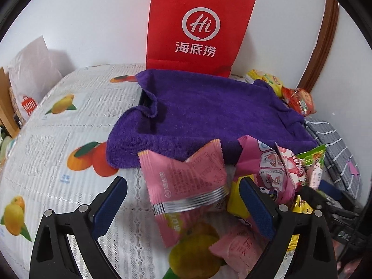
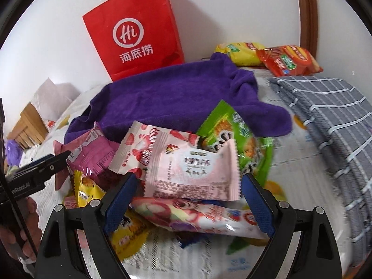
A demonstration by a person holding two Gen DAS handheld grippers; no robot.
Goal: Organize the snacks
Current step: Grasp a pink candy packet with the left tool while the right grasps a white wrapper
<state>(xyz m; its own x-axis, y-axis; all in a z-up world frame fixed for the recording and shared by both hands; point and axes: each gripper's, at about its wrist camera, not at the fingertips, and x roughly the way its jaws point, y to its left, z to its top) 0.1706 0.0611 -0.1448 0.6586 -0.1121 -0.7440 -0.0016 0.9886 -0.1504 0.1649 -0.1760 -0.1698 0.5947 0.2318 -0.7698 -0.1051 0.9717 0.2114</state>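
Note:
A heap of snack packets lies on a fruit-print tablecloth (image 1: 58,139) in front of a purple towel (image 1: 209,111). My left gripper (image 1: 182,179) is open just above the heap. A pink packet (image 1: 186,181) with a silver crimped edge sits between its blue pads without touching them. My right gripper (image 2: 190,176) is also open, and its fingers flank a pale pink packet (image 2: 197,176) lying on top of a strawberry-print packet (image 2: 148,148) and a long pink-and-white one (image 2: 209,216). Behind them leans a green packet (image 2: 232,134). Yellow packets (image 2: 125,234) lie underneath.
A red paper bag (image 2: 139,37) stands against the white wall behind the towel. Yellow (image 2: 241,53) and red (image 2: 290,60) chip bags lie at the back right. A grey checked cloth (image 2: 325,121) covers the right side. My left gripper (image 2: 46,165) shows at the left edge.

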